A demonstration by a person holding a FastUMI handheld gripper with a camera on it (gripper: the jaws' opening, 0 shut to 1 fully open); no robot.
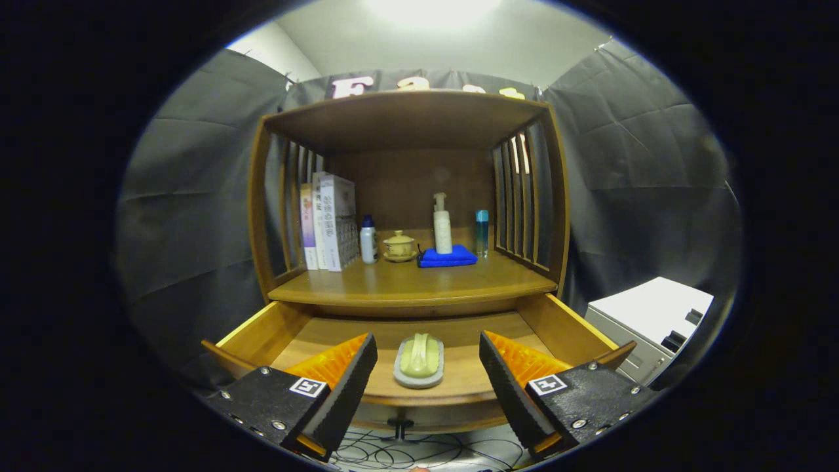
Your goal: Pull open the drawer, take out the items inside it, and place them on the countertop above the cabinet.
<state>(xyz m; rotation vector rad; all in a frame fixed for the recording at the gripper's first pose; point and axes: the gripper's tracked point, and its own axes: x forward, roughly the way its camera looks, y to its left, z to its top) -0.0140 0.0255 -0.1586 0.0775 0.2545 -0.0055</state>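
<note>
The wooden cabinet's drawer (262, 331) is pulled out toward me, its small knob (400, 429) below the front edge. Inside it lies a pale green soap bar on a grey oval dish (419, 361), near the drawer's front. My gripper (427, 377) is open, its two fingers spread wide on either side of the dish and a little nearer to me than it, touching nothing. The countertop (406, 282) sits just above the drawer.
On the countertop stand several books (330, 221), a small white bottle (368, 240), a lidded yellow cup (399, 246), a pump bottle (442, 226) on a folded blue cloth (448, 256), and a slim blue bottle (482, 233). A white-grey unit (645, 321) stands right of the cabinet.
</note>
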